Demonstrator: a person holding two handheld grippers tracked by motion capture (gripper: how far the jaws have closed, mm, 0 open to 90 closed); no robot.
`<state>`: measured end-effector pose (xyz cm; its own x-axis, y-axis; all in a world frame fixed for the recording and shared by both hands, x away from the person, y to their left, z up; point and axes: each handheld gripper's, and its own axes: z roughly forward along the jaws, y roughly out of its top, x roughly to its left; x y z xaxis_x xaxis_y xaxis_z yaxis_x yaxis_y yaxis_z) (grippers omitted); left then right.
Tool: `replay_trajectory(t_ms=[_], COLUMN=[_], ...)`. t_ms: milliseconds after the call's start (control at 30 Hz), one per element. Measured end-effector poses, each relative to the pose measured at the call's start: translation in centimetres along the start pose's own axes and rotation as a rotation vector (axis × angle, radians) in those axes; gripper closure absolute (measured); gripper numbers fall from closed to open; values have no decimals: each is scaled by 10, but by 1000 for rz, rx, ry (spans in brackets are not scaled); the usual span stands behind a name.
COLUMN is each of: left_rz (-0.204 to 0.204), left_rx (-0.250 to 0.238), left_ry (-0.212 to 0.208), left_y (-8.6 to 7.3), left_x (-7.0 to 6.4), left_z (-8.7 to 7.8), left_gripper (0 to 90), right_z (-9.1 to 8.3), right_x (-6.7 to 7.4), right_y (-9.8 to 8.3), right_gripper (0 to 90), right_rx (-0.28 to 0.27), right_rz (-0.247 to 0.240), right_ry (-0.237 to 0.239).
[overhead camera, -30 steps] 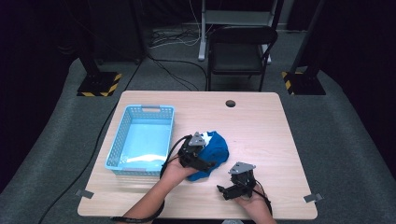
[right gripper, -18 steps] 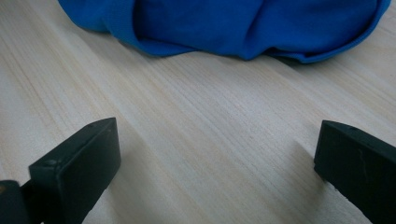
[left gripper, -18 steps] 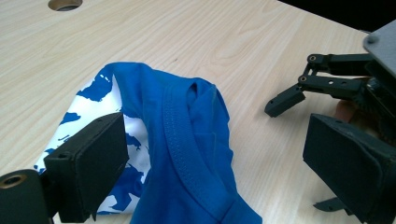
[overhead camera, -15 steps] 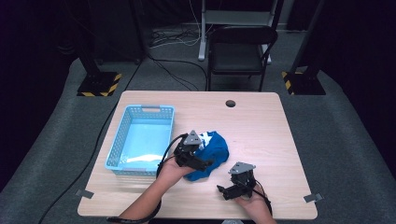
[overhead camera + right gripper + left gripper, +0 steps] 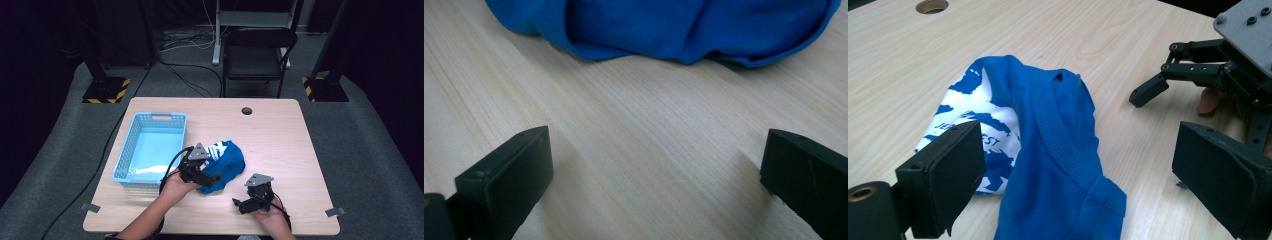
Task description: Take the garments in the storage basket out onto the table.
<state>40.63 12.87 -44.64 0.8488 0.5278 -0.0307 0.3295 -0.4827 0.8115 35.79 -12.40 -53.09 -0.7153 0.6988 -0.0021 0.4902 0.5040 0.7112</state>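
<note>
Blue shirt [image 5: 224, 165] lies crumpled on the table [image 5: 280, 135] beside the basket [image 5: 131, 150]. The left tool [image 5: 1073, 185] hangs over it, jaws apart; the right tool [image 5: 654, 165], also apart, sits nearby. A shallow pinch could catch one layer, so the shirt might unfurl and drag.

Right gripper [image 5: 656, 180], jaws spread wide, hovers low over the wooden table [image 5: 634, 130], a crumpled blue garment [image 5: 674, 25] lying just beyond.

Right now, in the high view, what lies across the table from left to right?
Light blue basket → left hand-held gripper → blue shirt → right hand-held gripper.
</note>
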Motion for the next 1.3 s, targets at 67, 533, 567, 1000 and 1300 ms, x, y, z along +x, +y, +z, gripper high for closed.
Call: replay_trajectory(t_ms=[67, 533, 567, 1000, 1300], left_rz=[0, -9, -12, -47, -78], left_rx=[-3, -29, -33, -56, -74], left_ry=[0, 2, 4, 25, 41], left_y=[-1, -6, -6, -7, -9], left_x=[0, 5, 6, 19, 29], left_z=[-2, -21, -22, -32, -41], left_gripper=[62, 62, 62, 62, 62], right_z=[0, 0, 0, 0, 0], right_x=[0, 0, 0, 0, 0], right_y=[0, 0, 0, 0, 0], right_gripper=[0, 0, 0, 0, 0], right_rx=[0, 0, 0, 0, 0], right_rz=[0, 0, 0, 0, 0], right_ry=[0, 0, 0, 0, 0])
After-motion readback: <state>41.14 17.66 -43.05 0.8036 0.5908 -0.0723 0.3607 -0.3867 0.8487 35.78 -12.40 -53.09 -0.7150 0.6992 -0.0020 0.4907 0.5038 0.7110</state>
